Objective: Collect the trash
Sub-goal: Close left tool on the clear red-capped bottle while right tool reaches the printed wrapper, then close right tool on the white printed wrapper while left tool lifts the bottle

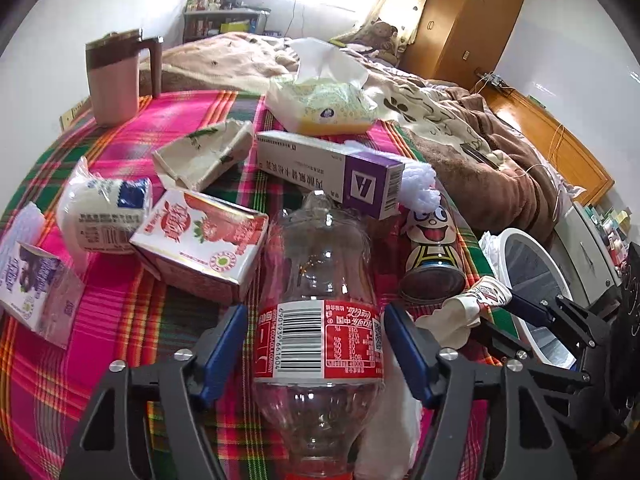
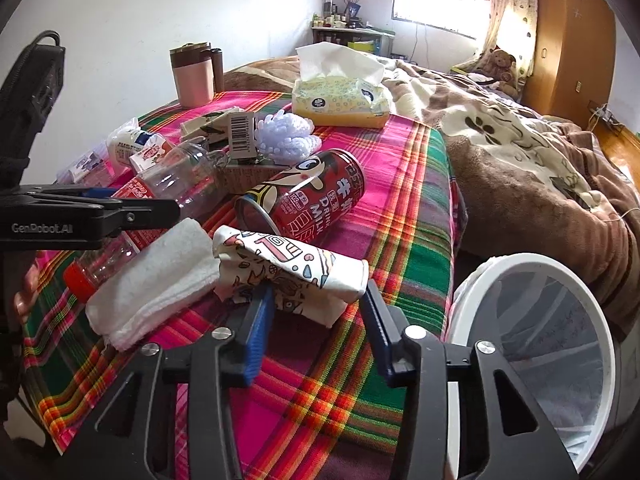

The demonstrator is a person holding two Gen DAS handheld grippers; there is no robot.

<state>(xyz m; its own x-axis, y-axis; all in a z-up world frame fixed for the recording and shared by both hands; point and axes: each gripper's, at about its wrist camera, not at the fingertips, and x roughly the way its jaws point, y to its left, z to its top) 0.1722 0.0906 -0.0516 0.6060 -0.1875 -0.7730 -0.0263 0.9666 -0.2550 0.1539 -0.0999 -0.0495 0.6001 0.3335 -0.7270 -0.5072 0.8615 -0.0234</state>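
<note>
A clear plastic cola bottle point(image 1: 316, 280) with a red label lies on the plaid cloth point(image 1: 160, 320), its red cap towards the camera. My left gripper point(image 1: 316, 314) has a blue pad against each side of the label and is shut on it. The bottle point(image 2: 176, 180) and the left gripper point(image 2: 160, 210) also show at the left of the right wrist view. A crumpled cartoon-printed wrapper point(image 2: 288, 264) lies near the table's front edge. My right gripper point(image 2: 318, 288) is shut on its near side. The left wrist view shows that wrapper point(image 1: 476, 300) at the right gripper's point(image 1: 506, 300) tips.
A white bin point(image 2: 540, 340) with a liner stands off the table's right edge. A red milk can point(image 2: 308, 196), a folded white towel point(image 2: 156, 276), a strawberry carton point(image 1: 200, 248), a purple-and-white box point(image 1: 332, 168), a tissue pack point(image 2: 340, 100) and a pink mug point(image 1: 114, 80) crowd the table; a bed lies beyond.
</note>
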